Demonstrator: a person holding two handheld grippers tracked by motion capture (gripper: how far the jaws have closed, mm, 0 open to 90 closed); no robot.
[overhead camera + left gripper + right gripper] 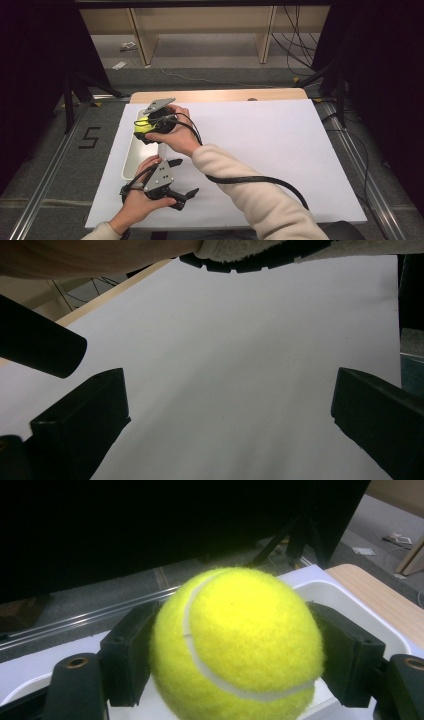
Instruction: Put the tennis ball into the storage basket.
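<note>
A yellow tennis ball (235, 645) sits squeezed between the two black jaws of my right gripper (235, 652). In the high view the right gripper (146, 129) holds the ball (141, 127) just above the far end of a long white tray (131, 161) at the table's left. My left gripper (184, 179) lies low near the front left of the white sheet, jaws spread wide and pointing right. In the left gripper view its jaws (227, 410) stand far apart over bare white paper with nothing between them.
A white sheet (260, 150) covers most of the wooden table (220, 95). The right forearm in a cream sleeve (250, 195) and its black cable (260, 180) cross the front middle. Wooden shelving legs and cables stand on the floor beyond the table.
</note>
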